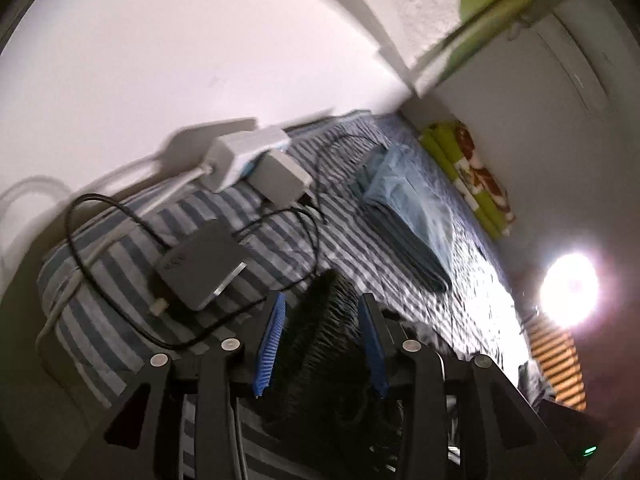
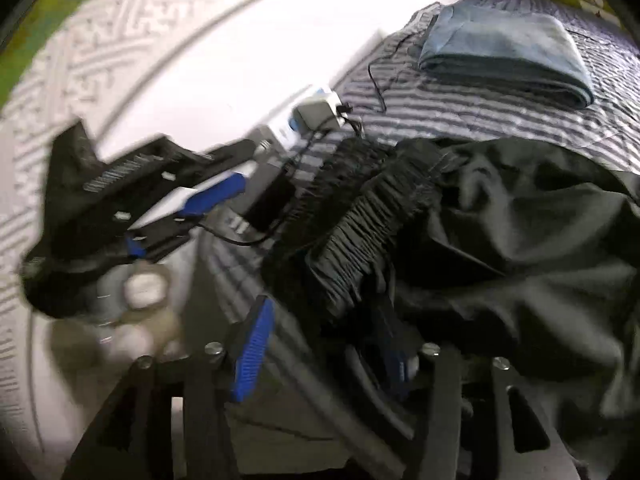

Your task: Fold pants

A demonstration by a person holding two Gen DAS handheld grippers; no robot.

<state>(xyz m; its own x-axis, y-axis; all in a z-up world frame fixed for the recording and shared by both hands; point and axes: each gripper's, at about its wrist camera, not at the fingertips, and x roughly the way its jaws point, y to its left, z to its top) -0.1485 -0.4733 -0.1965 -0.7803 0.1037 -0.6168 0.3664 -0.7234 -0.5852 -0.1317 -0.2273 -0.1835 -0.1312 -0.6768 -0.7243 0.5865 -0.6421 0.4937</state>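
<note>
The black pants [image 2: 520,240] lie bunched on the striped bed cover [image 2: 460,108], their ribbed elastic waistband [image 2: 360,216] lifted toward me. In the left wrist view the waistband [image 1: 324,320] fills the gap between the blue pads of my left gripper [image 1: 322,300], which is shut on it. My right gripper [image 2: 326,308] is shut on the waistband further along, and cloth hides most of its right pad. The left gripper [image 2: 224,192] also shows blurred at the left of the right wrist view, held by a hand [image 2: 144,292].
A folded blue garment [image 1: 404,208] lies farther up the bed. A white power strip [image 1: 240,156], a grey adapter [image 1: 280,180], a dark box [image 1: 200,268] and black cables sit near the wall. Green patterned fabric [image 1: 472,176] lines the far edge. A bright lamp [image 1: 568,288] glares at the right.
</note>
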